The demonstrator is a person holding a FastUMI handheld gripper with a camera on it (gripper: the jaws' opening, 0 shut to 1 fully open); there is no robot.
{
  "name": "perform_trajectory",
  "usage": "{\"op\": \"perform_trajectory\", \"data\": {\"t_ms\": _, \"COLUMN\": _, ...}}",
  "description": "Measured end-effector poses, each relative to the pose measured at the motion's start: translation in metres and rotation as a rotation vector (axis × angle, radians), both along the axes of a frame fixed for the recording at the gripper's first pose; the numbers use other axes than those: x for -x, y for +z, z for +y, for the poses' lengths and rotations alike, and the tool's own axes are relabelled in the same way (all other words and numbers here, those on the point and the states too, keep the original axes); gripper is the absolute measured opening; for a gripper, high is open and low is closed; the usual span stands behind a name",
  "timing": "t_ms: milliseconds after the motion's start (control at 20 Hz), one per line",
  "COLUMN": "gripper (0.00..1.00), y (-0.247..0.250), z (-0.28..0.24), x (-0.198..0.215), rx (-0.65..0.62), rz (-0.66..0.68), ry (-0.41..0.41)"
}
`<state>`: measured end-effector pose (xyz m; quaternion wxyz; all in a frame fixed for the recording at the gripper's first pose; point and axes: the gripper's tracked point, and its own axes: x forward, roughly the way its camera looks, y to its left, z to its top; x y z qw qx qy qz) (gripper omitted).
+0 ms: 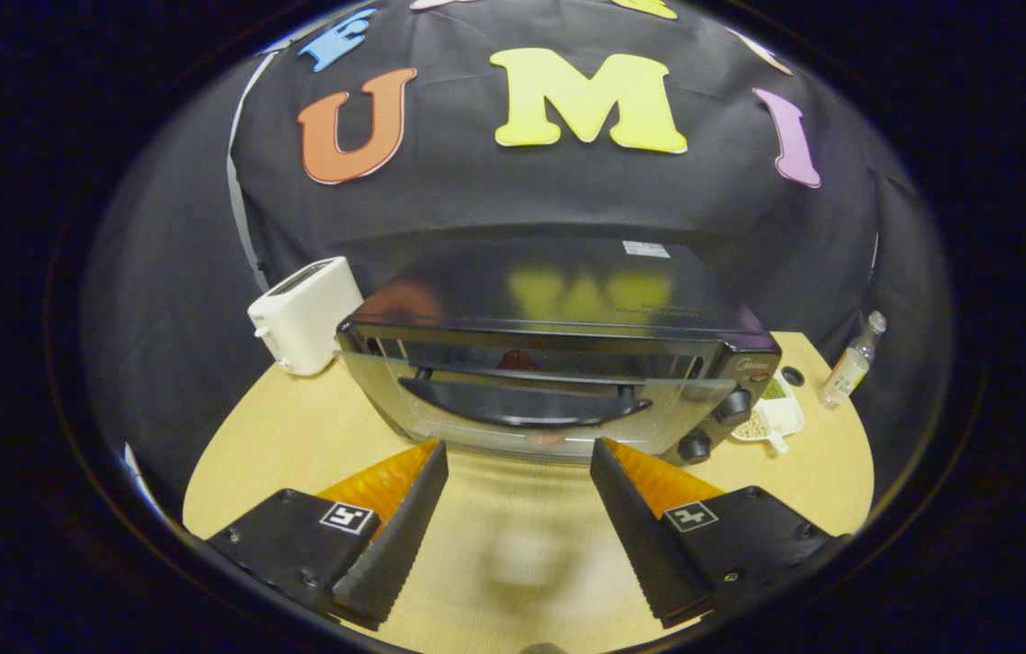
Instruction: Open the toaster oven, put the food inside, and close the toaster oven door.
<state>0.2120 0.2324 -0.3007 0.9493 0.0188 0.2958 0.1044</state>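
The claw (pixel 518 454) is spread wide and grasps nothing; its two fingers (pixel 404 518) sit low in the frame with bare counter (pixel 513 554) between them, and their tips reach just short of the toaster oven (pixel 558 363), without clear contact. The oven fills the middle of the frame, its glass door (pixel 531 409) tilted slightly out at the top, its dark handle (pixel 522 404) just beyond the fingertips. Something reddish shows dimly behind the glass; what it is cannot be made out. Two knobs (pixel 713 427) sit on the oven's right side. At the left stands a white toaster (pixel 304 313). At the right, a white dish (pixel 772 413) is partly hidden by the oven, its contents unclear, near a small bottle (pixel 851 363).
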Motion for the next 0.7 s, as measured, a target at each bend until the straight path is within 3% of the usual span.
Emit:
{"op": "perform_trajectory", "data": {"t_ms": 350, "gripper": 1.0, "y": 0.009, "z": -0.03, "x": 0.03, "rx": -0.043, "rz": -0.012, "ry": -0.037}}
{"op": "perform_trajectory", "data": {"t_ms": 700, "gripper": 1.0, "y": 0.055, "z": -0.131, "x": 0.128, "rx": 0.022, "rz": -0.119, "ry": -0.134}}
